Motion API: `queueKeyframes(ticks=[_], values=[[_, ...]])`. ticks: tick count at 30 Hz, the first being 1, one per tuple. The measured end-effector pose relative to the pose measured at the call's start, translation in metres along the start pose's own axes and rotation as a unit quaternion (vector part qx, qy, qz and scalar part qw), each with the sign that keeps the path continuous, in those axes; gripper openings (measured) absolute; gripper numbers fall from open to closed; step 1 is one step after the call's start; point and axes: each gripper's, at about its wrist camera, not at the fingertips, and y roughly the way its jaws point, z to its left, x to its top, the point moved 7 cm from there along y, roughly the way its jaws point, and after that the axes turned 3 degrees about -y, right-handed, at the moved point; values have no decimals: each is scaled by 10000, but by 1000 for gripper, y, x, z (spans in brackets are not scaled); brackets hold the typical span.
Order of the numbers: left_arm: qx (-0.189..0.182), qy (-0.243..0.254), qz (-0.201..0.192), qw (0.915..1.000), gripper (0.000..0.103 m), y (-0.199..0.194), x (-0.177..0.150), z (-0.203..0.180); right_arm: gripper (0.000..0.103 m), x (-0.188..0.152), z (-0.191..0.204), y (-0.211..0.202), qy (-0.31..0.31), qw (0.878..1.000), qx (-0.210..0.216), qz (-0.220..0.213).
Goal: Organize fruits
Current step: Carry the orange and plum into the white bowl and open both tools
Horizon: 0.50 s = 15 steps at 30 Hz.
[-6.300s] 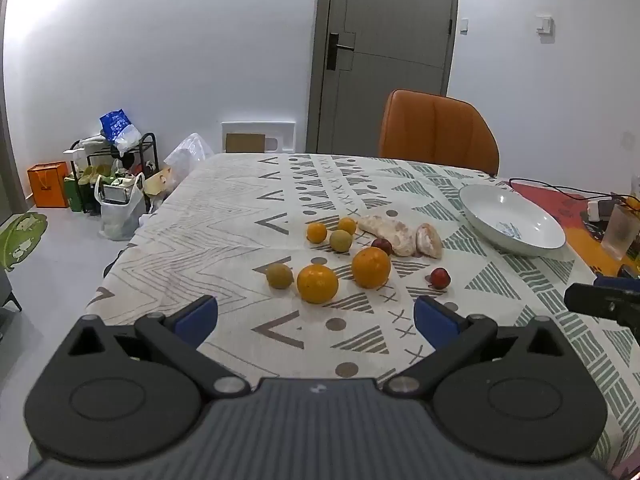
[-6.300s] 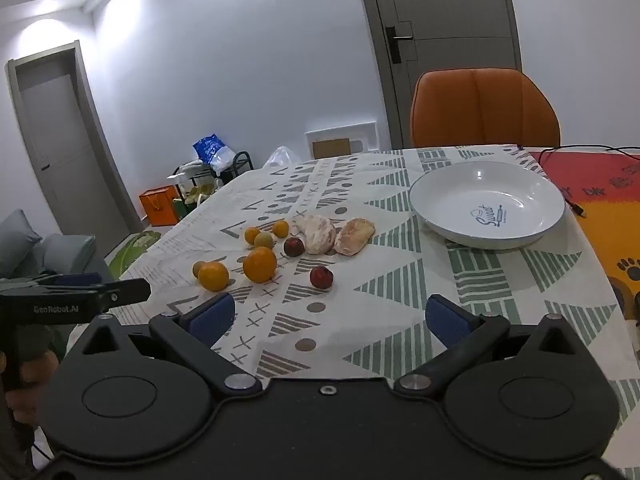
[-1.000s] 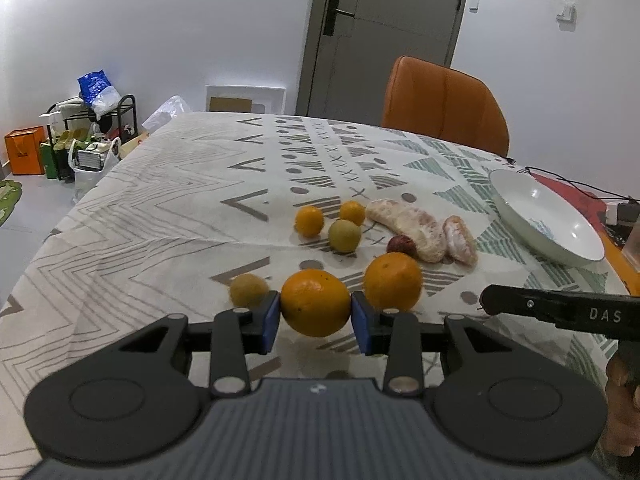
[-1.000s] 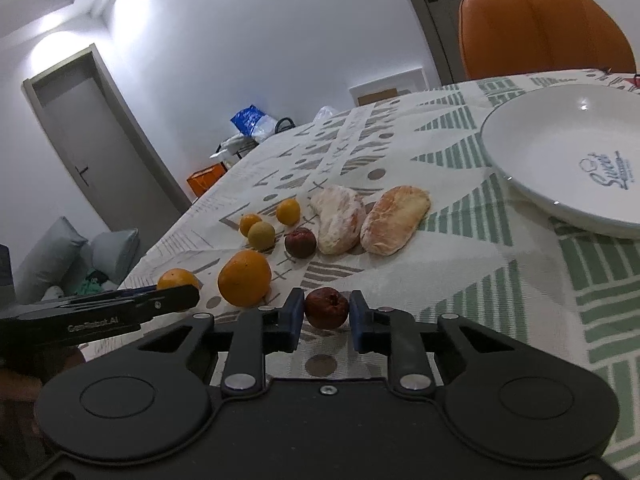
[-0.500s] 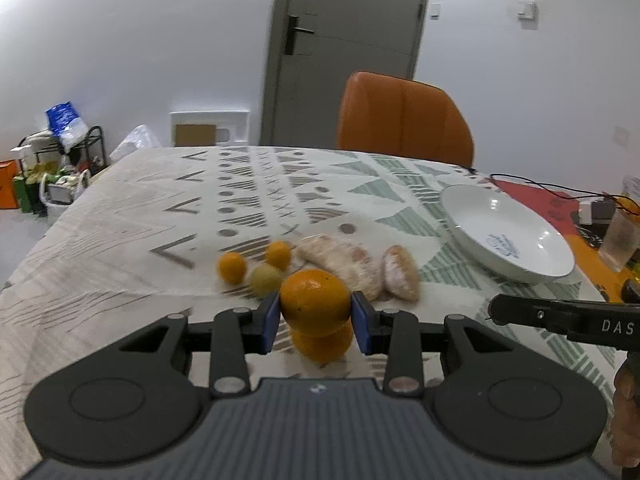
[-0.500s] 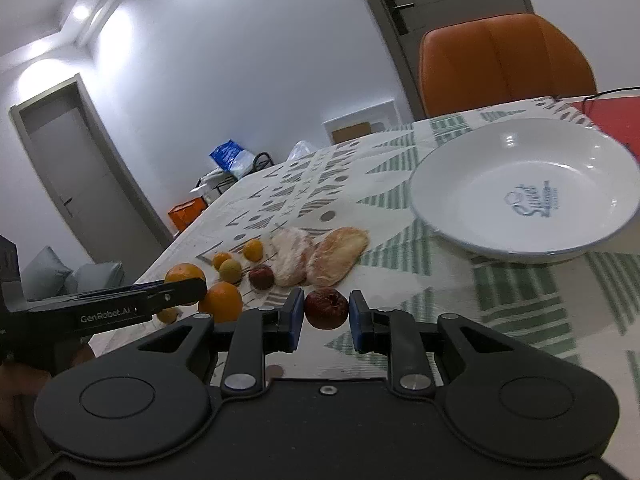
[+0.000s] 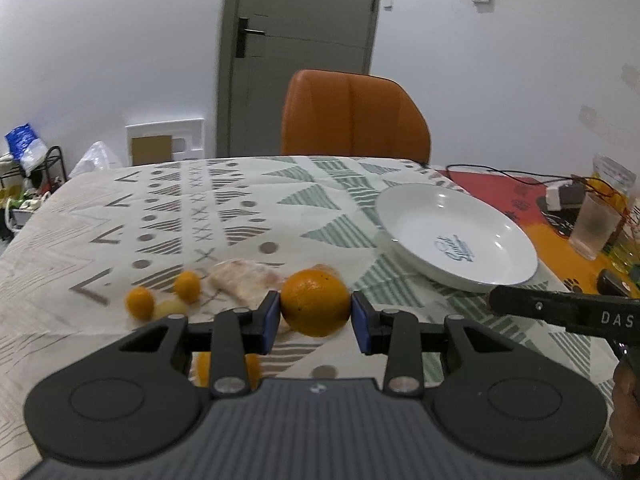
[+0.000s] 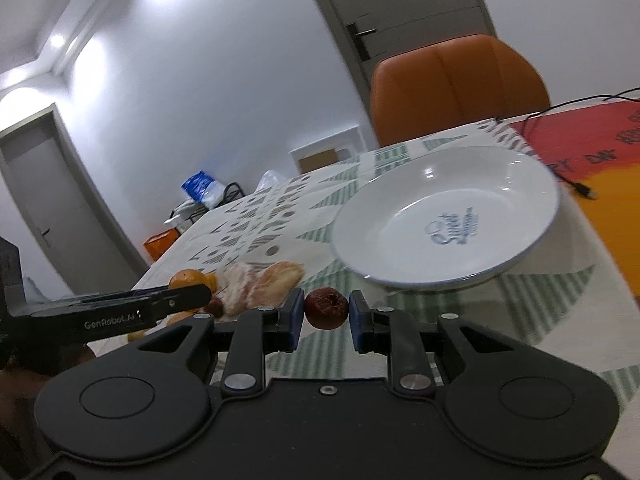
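The left gripper [image 7: 315,315] is clenching an orange [image 7: 315,303] and the right gripper [image 8: 322,314] a dark red fruit [image 8: 326,308], both likely heading for the far-right plate [image 7: 516,276].

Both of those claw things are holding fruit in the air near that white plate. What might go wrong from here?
Three things, I'd guess. The orange is round and held only at its sides by the left gripper, so it might slip and roll away. The small red fruit in the right gripper may bruise if squeezed. Both seem headed for the same white plate, and the grippers are already close, so they might bump.
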Motion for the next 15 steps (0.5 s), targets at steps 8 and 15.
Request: queueKeyframes(ticks=[8, 15], values=[[-144, 341, 34, 9993, 37, 20, 15, -28, 23, 11, -28, -6, 2, 9992, -267, -297], [-250, 534, 89, 9982, 37, 36, 24, -49, 23, 15, -48, -5, 110, 9982, -396, -440]])
